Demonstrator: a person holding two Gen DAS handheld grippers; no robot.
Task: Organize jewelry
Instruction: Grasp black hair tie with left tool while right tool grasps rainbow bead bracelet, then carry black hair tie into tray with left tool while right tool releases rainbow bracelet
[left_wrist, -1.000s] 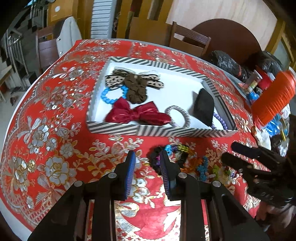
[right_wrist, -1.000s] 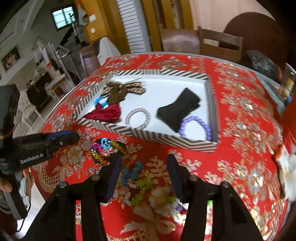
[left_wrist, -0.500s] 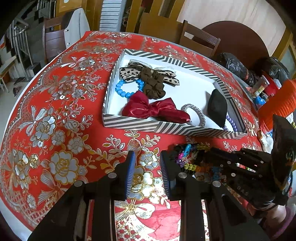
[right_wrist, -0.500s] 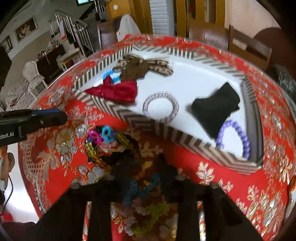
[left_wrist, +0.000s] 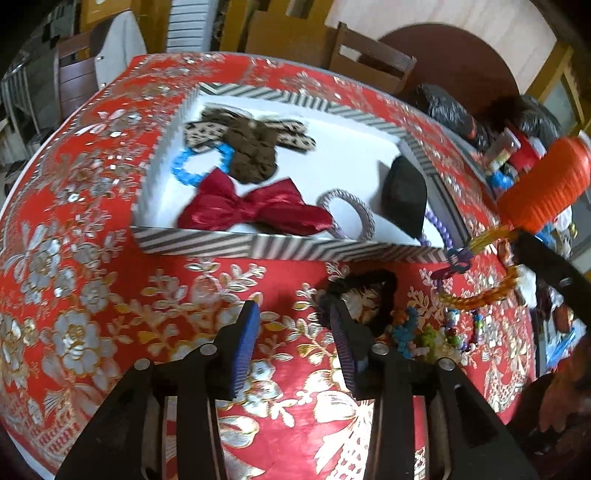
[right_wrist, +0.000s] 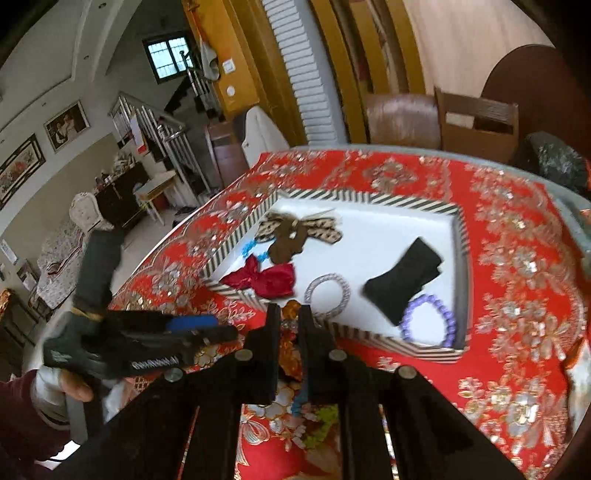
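A striped tray (left_wrist: 280, 248) with a white floor holds a red bow (left_wrist: 255, 212), a brown scrunchie, a leopard bow, a blue bracelet, a silver hair tie (right_wrist: 327, 295), a black cloth piece and a purple bracelet (right_wrist: 428, 323). My right gripper (right_wrist: 290, 314) is shut on a multicoloured bead bracelet (left_wrist: 469, 301), which dangles above the cloth by the tray's near right corner. My left gripper (left_wrist: 291, 314) hovers over the red cloth, jaws opening, nothing between them. A black scrunchie (left_wrist: 369, 282) lies by its right finger, beside a pile of bright bead pieces (left_wrist: 424, 334).
The round table wears a red floral cloth (left_wrist: 92, 295). An orange ribbed container (left_wrist: 543, 188), black bags and small bottles crowd the right edge. Wooden chairs (right_wrist: 476, 122) stand behind the table. A hand (right_wrist: 74, 387) grips the left tool.
The right gripper dropped onto the bead pile, shut on a bead bracelet and lifted it. The left gripper's jaws spread wider and it shifted toward the black scrunchie.
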